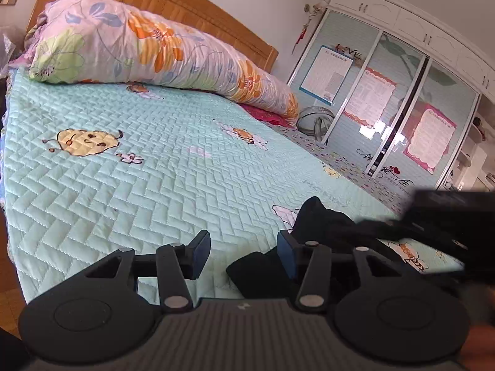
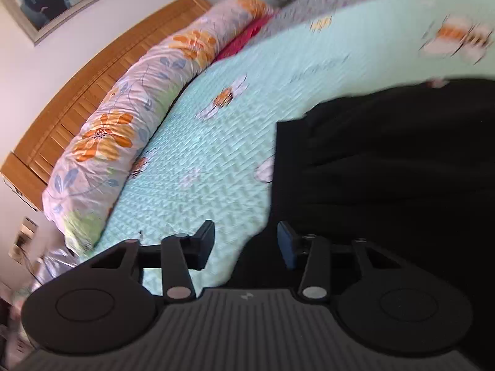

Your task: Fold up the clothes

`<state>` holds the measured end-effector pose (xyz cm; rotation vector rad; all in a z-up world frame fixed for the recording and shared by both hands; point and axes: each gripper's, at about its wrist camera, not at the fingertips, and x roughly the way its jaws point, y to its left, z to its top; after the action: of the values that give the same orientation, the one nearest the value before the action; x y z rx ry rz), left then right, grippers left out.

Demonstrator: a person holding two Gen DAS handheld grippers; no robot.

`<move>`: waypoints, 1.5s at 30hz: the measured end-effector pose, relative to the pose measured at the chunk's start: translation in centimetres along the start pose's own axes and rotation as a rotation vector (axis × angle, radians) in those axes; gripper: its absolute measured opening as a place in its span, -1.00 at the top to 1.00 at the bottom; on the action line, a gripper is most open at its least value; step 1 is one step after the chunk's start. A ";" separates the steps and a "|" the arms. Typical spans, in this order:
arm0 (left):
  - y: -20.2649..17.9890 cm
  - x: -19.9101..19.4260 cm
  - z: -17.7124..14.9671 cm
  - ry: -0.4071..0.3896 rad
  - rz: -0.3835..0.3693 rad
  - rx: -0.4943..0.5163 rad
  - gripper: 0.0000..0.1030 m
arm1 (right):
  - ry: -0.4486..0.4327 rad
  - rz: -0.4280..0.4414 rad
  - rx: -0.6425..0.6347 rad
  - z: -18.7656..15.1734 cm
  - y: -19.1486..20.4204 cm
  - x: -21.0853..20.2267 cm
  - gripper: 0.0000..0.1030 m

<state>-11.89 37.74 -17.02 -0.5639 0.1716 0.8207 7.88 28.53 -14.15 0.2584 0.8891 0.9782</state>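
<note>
**A:** Which step is this, would you say?

**B:** Between folds, I'd judge. The black garment (image 1: 312, 225) lies on the mint quilted bedspread (image 1: 123, 185) near the front edge of the bed, and neither tool has hold of it. It looks like a release just made, or a fresh reach for an edge.

**A:** Start at the left, then.

**B:** The left gripper (image 1: 243, 252) has its fingers apart with nothing pinched; only bedspread shows in the gap. The garment sits at its right-hand finger, running behind that pad and off to the right. Whether pad and cloth touch, I cannot tell.

**A:** And the dark blurred shape at the right of that view?

**B:** Probably the other tool, but too smeared to be sure.

**A:** The right one?

**B:** The right gripper (image 2: 246, 245) is also spread, nothing clamped. In its view the garment (image 2: 386, 170) fills the right side as a broad dark slab, its straight left edge running down toward the gap. Bedspread lies behind the left finger; the cloth reaches under the right finger and into the lower part of the gap.

**A:** So what next?

**B:** Each tool needs an edge or corner between its pads: close, lift, carry the cloth over itself. Black on black hides layers, so finding a single edge is the hard part.
</note>
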 end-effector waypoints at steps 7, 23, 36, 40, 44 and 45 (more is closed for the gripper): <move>-2.0 -1.1 -1.3 -0.020 -0.011 0.118 -0.03 | -0.180 -0.195 0.083 -3.6 -9.1 -15.5 -0.23; -7.2 -6.7 -5.2 0.029 -0.058 0.353 -0.09 | -0.760 -0.497 0.939 -7.9 -40.6 -42.2 -0.34; -12.0 -6.8 -8.5 0.125 -0.058 0.514 -0.11 | -0.639 -0.478 0.777 -1.3 -48.7 -39.4 0.47; -13.0 -7.2 -8.8 0.128 -0.079 0.547 -0.11 | -0.650 -0.456 0.771 -1.1 -49.3 -40.6 0.70; -13.5 -7.6 -8.8 0.127 -0.090 0.555 -0.11 | -0.843 -0.481 0.686 -0.5 -49.1 -44.8 0.94; -13.6 -7.7 -8.9 0.130 -0.094 0.557 -0.11 | -0.875 -0.515 0.662 -0.3 -49.3 -45.5 0.97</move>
<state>-6.49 20.57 -16.23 -0.0976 0.4727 0.6079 26.28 -35.92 -17.59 0.8910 0.3884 0.0121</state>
